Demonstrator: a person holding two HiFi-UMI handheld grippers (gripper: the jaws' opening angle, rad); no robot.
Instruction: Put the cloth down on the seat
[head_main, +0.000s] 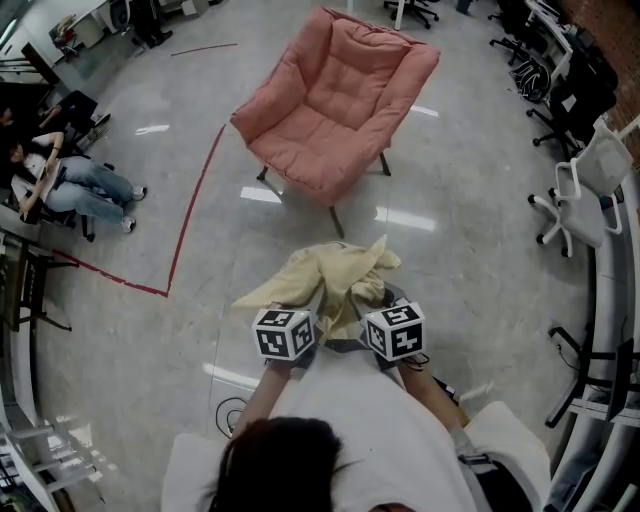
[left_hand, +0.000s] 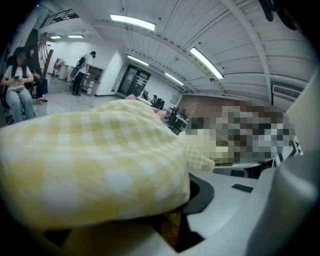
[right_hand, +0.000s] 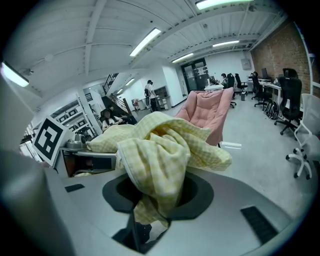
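The grey floor (head_main: 480, 260) is taking up most of the head view, and you are standing on it with open floor between you and the goal. The pink chair (head_main: 335, 100) is standing ahead of you, well apart from both tools. Its seat (head_main: 320, 150) is lying bare and is facing you, so nothing is resting on it yet. In the right gripper view the same chair is showing behind the cloth, a little to the right.

The yellow checked cloth (head_main: 335, 280) is hanging bunched in the air in front of you, between and over the two tools and above the floor. It is not touching the chair.

The left tool (left_hand: 172, 227) is carrying a thick fold of the cloth. This fold is covering most of its view, and yellow fabric is showing in the narrow gap of its jaws, so I judge that it is clenching the cloth. The right tool (right_hand: 142, 232) is gripping the cloth more clearly: a twisted part is going down into the slot between its jaws, and the rest is puffing up above them.

So, as I judge it, the picking up is done and the carrying is under way. What is remaining is to bring the cloth over the seat, to lower it there, and to let both tools go.
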